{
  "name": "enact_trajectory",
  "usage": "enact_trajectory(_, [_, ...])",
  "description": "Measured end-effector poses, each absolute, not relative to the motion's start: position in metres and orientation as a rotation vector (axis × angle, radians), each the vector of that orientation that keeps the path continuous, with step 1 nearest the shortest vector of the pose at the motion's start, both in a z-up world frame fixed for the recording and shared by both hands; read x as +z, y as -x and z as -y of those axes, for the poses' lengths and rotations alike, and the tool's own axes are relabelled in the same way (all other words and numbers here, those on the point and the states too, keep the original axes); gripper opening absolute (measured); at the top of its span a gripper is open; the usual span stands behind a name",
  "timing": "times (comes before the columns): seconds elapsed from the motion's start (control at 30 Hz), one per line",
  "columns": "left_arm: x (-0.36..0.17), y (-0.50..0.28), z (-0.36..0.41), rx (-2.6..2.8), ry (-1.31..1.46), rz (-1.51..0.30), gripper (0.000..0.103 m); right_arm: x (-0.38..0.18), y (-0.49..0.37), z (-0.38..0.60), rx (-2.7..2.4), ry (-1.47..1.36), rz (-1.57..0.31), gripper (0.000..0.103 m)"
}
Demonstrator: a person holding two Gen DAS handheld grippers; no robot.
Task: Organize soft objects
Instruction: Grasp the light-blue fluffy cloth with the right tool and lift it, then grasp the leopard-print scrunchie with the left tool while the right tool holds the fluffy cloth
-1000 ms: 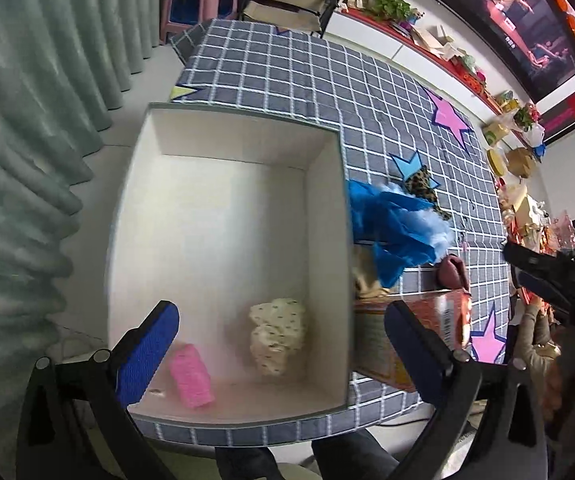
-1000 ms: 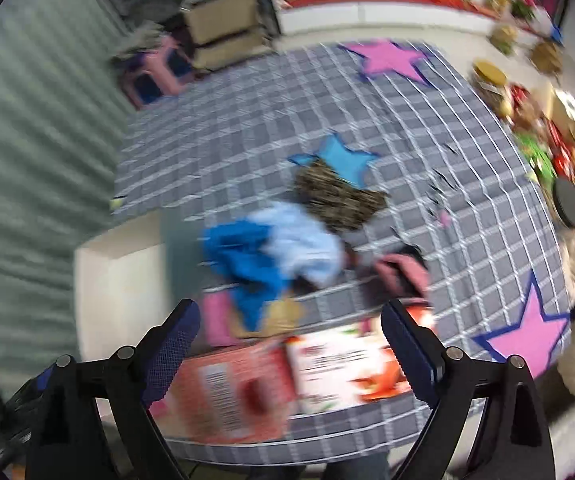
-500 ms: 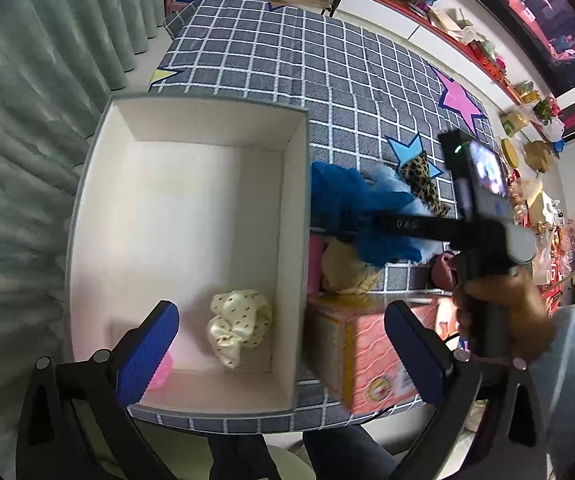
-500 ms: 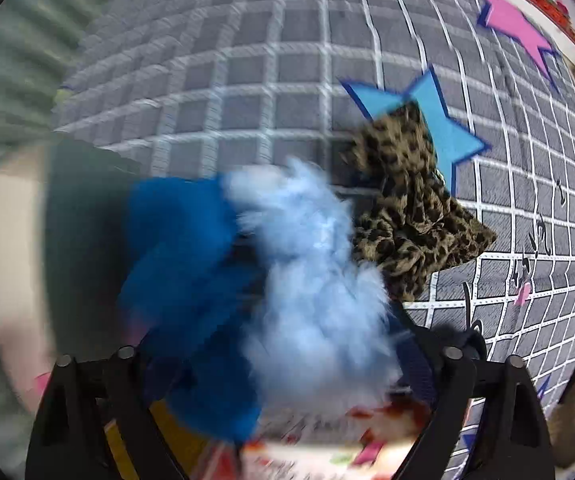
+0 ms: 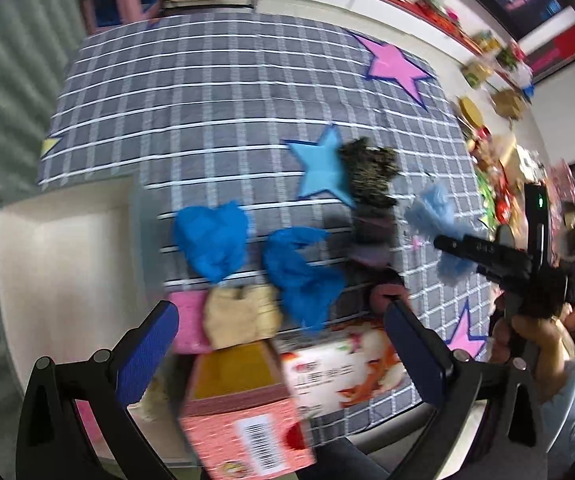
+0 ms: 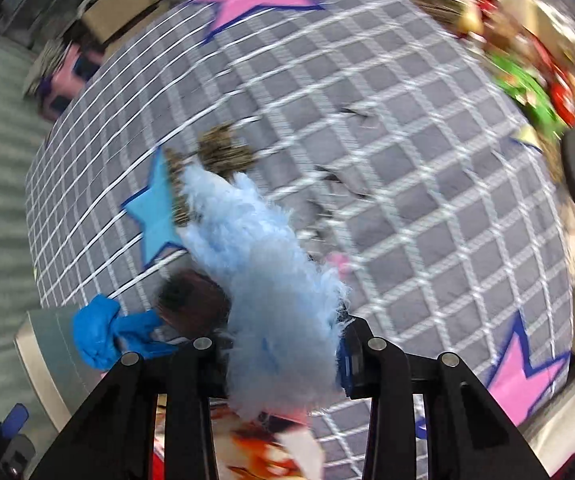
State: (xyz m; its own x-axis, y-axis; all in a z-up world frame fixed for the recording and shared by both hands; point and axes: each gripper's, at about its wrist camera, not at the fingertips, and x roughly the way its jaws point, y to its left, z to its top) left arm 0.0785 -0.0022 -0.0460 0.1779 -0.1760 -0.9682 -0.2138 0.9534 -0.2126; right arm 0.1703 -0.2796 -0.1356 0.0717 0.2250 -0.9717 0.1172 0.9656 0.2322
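My right gripper (image 6: pixel 283 344) is shut on a fluffy light-blue soft piece (image 6: pixel 263 264) and holds it above the checked tablecloth; it also shows in the left wrist view (image 5: pixel 435 216) at the right. My left gripper (image 5: pixel 279 332) is open and empty above the front of the table. Below it lie two bright blue soft pieces (image 5: pixel 211 240) (image 5: pixel 303 276), a beige one (image 5: pixel 239 316), a pink one (image 5: pixel 187 328), a dark brown one (image 5: pixel 371 236) and a leopard-print one (image 5: pixel 371 172). The white box (image 5: pixel 59 264) stands at the left.
A red and white carton (image 5: pixel 247 420) lies at the table's front edge. A cluttered shelf of jars and packets (image 5: pixel 499 132) runs along the right. A pink stool (image 5: pixel 119 4) stands beyond the far edge. Green curtains hang at the left.
My right gripper closed on the light-blue piece and lifted it off the pile, to the right. My left gripper swung right, from over the white box to over the pile.
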Motion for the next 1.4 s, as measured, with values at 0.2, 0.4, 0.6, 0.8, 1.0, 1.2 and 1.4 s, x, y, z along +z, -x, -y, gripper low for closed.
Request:
enact_trajectory(0.2, [-0.047, -0.105, 0.047, -0.039, 0.256, -1.436, 0.103, -0.149, -0.142, 0.349, -0.045, -0.415, -1.555, 0.039])
enact_trajectory(0.4, [-0.049, -0.119, 0.076, -0.065, 0.211, -1.46, 0.103, -0.16, -0.114, 0.384, -0.072, -0.506, -1.584, 0.075])
enact_trajectory(0.6, [-0.057, -0.128, 0.088, -0.059, 0.221, -1.488, 0.103, -0.159, -0.102, 0.394, -0.072, -0.53, -1.575, 0.08])
enact_trajectory(0.8, [-0.062, -0.132, 0.091, -0.045, 0.225, -1.508, 0.103, -0.163, -0.094, 0.414, -0.111, -0.575, -1.57, 0.08])
enact_trajectory(1.0, [-0.07, -0.146, 0.079, -0.009, 0.257, -1.524, 0.103, -0.163, -0.088, 0.436, -0.166, -0.631, -1.549, 0.08])
enact_trajectory(1.2, [-0.087, -0.165, 0.068, 0.033, 0.236, -1.547, 0.103, -0.168, -0.086, 0.441, -0.171, -0.642, -1.557, 0.08])
enact_trajectory(1.4, [-0.116, -0.206, 0.091, 0.005, 0.146, -1.563, 0.103, -0.167, -0.093, 0.423, -0.112, -0.556, -1.564, 0.08])
